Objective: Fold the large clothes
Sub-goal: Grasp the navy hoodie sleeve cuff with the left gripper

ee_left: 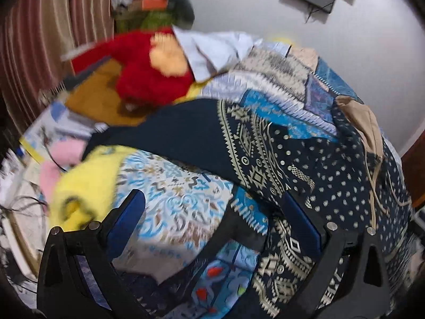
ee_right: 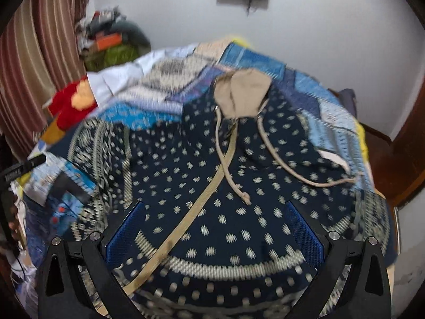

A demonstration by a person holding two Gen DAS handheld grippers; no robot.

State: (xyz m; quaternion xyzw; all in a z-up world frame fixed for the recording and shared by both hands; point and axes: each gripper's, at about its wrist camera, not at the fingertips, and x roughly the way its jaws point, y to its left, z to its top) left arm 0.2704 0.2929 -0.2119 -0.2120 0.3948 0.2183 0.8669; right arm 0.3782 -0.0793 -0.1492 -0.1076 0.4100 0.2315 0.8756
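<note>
Lying spread, the patterned navy hoodie [ee_right: 228, 186] shows no legible writing.

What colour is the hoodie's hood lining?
Beige, on the navy dotted hoodie; its hood lining shows best in the right wrist view.

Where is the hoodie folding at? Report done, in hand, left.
Done: the navy dotted hoodie lies spread on the bed, beige hood up. In hand: nothing; the left gripper and right gripper are open over it. Left: every fold; no sleeve or hem looks turned in.
</note>
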